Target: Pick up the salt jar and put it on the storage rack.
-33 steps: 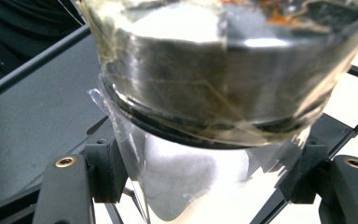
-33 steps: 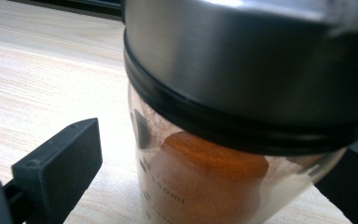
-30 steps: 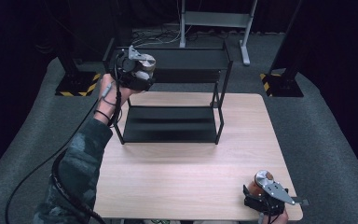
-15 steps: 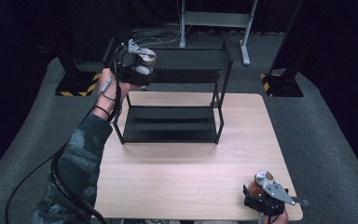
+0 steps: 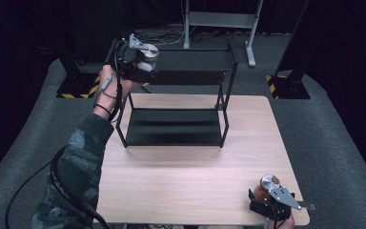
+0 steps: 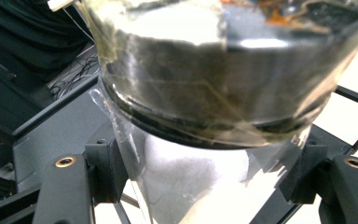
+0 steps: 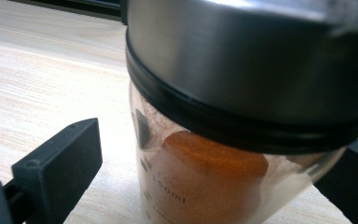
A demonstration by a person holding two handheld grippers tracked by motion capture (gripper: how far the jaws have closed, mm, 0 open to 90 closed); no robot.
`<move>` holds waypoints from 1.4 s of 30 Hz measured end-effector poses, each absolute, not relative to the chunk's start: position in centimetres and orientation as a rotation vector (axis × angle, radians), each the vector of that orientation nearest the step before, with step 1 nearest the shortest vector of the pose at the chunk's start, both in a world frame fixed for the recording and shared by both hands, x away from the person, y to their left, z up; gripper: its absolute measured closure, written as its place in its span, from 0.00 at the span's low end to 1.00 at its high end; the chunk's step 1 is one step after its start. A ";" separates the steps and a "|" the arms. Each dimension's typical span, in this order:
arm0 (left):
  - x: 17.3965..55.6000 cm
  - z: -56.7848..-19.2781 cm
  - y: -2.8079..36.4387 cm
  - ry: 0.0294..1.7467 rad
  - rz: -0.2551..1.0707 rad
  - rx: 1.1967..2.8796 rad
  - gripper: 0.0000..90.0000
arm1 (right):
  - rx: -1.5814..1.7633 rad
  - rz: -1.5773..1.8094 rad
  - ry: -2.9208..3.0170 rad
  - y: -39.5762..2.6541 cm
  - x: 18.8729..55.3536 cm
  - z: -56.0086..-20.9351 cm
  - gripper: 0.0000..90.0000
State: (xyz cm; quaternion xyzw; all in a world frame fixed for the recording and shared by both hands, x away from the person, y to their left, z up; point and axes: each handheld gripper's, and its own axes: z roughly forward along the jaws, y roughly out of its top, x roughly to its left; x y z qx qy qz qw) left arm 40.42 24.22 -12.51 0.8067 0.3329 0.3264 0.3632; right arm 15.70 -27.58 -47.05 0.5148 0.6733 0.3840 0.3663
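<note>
The left gripper [image 5: 138, 59] has its 2 black jaws closed on a clear glass jar with white powder and a brushed-metal lid [image 6: 223, 93]. In the left gripper view the jaw pads press the transparent wall from both sides, just below the black ring under the lid; the white powder fills the lower part of the glass, and a loose clear film wraps the wall. In the high view this jar is held in the air at the left end of the top shelf of a black metal 2-tier rack [image 5: 174, 126], whose thin square-section legs stand on the far half of the bench [image 5: 171, 186], a pale wood-grain top. I cannot tell whether the jar touches the shelf.

The right gripper [image 5: 272, 202] sits at the near right corner of the bench. Its jaws stand on either side of a second clear glass jar with orange-brown powder and a steel lid [image 7: 214, 182]. In the right gripper view the left jaw pad is clearly apart from the glass, and the right one is at the frame's edge, so I cannot tell whether the jaws grip it. This jar stands upright on the bench; printed volume marks run down its wall, and the powder lies heaped inside, below the black ring.
</note>
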 end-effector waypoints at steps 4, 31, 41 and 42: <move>40.5 -12.3 24.1 0.857 0.842 2.073 0.34 | 1.325 0.988 1.730 -27.6 15.7 -47.0 0.00; 42.1 -11.4 23.6 0.895 0.845 2.045 0.34 | 1.325 0.988 1.729 -27.6 15.7 -47.0 0.00; 42.8 -11.3 23.5 0.916 0.830 2.013 0.34 | 1.326 0.987 1.729 -27.6 15.7 -47.0 0.00; 42.9 -11.2 23.5 0.919 0.826 2.010 0.34 | 1.327 0.987 1.729 -27.6 15.7 -47.0 0.00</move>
